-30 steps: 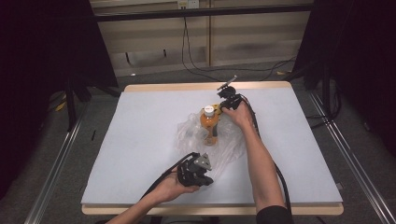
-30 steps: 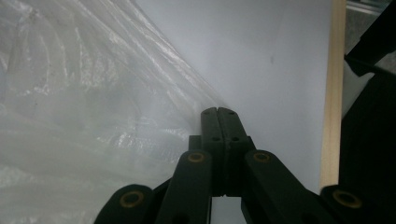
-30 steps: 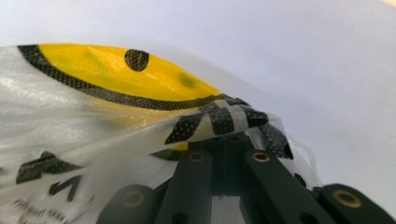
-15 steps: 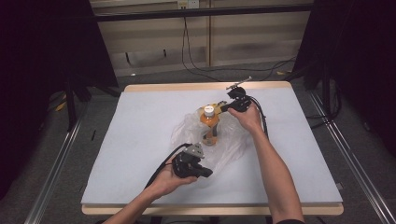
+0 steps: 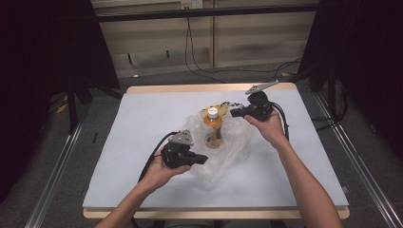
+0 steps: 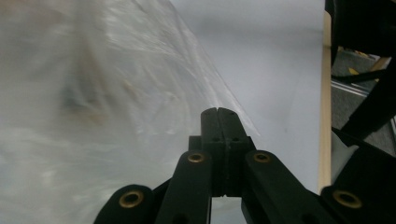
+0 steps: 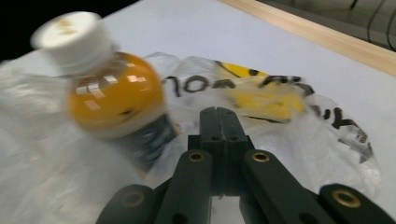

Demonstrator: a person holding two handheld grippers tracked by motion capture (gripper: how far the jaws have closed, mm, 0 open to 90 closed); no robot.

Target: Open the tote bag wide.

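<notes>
— What are the two grippers doing?

— Both have their jaws pressed together. The left gripper meets the edge of the clear plastic bag; it may pinch the film, but the blur hides that. The right gripper sits at the bag's printed far edge, nothing clearly between its jaws.

— And the bottle?

— The orange bottle stands upright in the bag, mid-table, white cap up — between the two grippers.

Both grippers matte black: left gripper with grey three-cornered plate on top, black cable trailing; right gripper same setup. Jaw linkages with brass-ringed pivots. Forearms bare, no sleeves.
</notes>
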